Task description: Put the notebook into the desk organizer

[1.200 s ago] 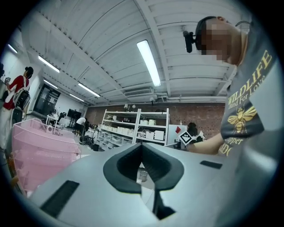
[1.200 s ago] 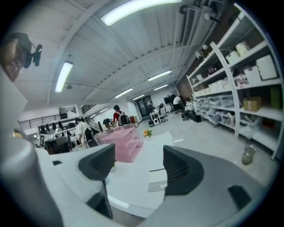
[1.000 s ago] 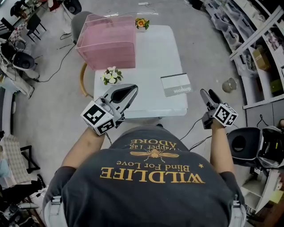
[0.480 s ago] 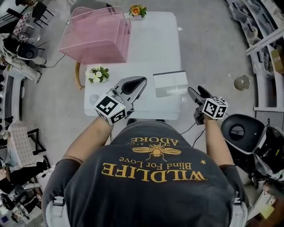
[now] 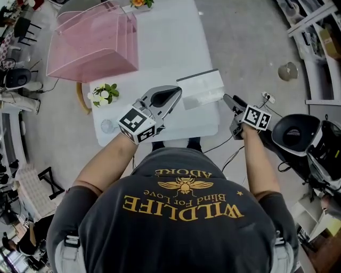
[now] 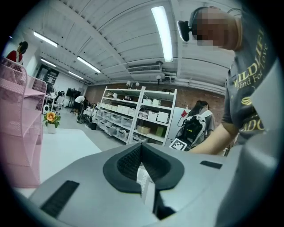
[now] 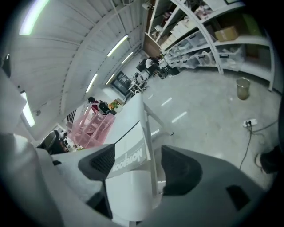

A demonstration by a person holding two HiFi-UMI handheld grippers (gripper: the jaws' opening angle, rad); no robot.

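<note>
A grey-and-white notebook (image 5: 201,88) lies flat at the front right of the white table (image 5: 160,48). The pink desk organizer (image 5: 90,45) stands at the table's back left. My left gripper (image 5: 171,96) hovers over the front of the table, just left of the notebook, its jaws shut on nothing. My right gripper (image 5: 230,101) is open beside the table's right edge, close to the notebook's right side. In the right gripper view the notebook (image 7: 129,151) shows between the open jaws of that gripper (image 7: 139,174), with the organizer (image 7: 91,126) beyond.
White flowers (image 5: 104,93) sit near the table's left front, an orange flower pot (image 5: 139,2) at the back. A black chair (image 5: 295,133), a power strip (image 5: 265,97) and a small bin (image 5: 287,69) are on the floor to the right.
Both grippers have come forward to the table. The left one now hangs over the front edge next to the notebook; the right one has closed in on the notebook's right side.
</note>
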